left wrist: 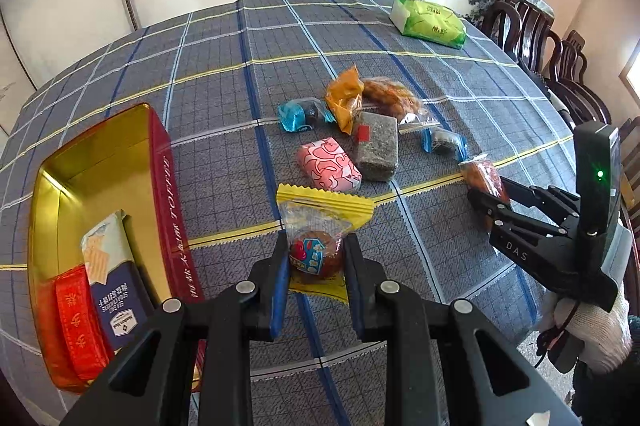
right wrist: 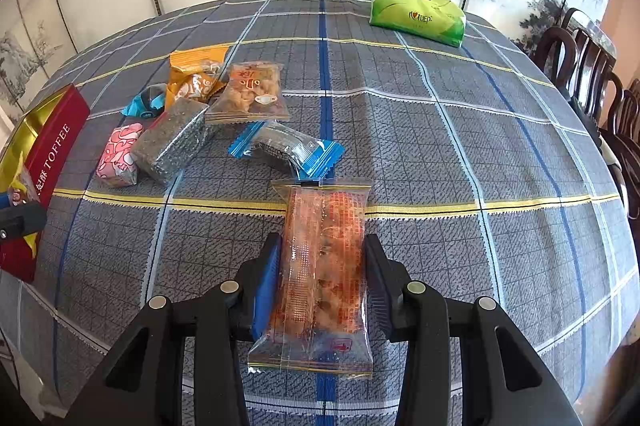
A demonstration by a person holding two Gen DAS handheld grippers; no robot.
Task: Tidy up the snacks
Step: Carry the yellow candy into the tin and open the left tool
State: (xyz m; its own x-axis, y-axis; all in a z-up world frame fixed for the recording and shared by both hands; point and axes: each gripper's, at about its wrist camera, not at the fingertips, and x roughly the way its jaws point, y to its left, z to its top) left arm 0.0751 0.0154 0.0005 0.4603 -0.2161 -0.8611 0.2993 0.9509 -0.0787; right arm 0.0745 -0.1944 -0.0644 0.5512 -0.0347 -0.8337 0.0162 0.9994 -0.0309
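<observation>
Between the left gripper's (left wrist: 316, 258) blue-padded fingers sits a small round cake in a clear wrapper with yellow crimped ends (left wrist: 318, 226), pinched at its sides and lifted clear of the checked tablecloth (left wrist: 224, 74). What the coming move turns on is the open toffee tin (left wrist: 160, 186), which lies just to the left of this pinch, its long red wall running away from the camera and its gold inside already holding a blue-and-white packet and a red one; the left gripper is plainly the nearer of the two to it. Off to the right, the right gripper (right wrist: 320, 274) pinches a long orange snack bar (right wrist: 324, 258) in crinkly clear film across its width, the bar's long axis pointing straight ahead along the fingers, the bar low over the cloth or resting on it. Loose snacks lie heaped well beyond both: a pink patterned block (left wrist: 328, 164), a grey speckled brick (left wrist: 376, 146), two blue-ended sweets, an orange pouch. A soft green pack (left wrist: 428, 22) sits apart at the far edge.
</observation>
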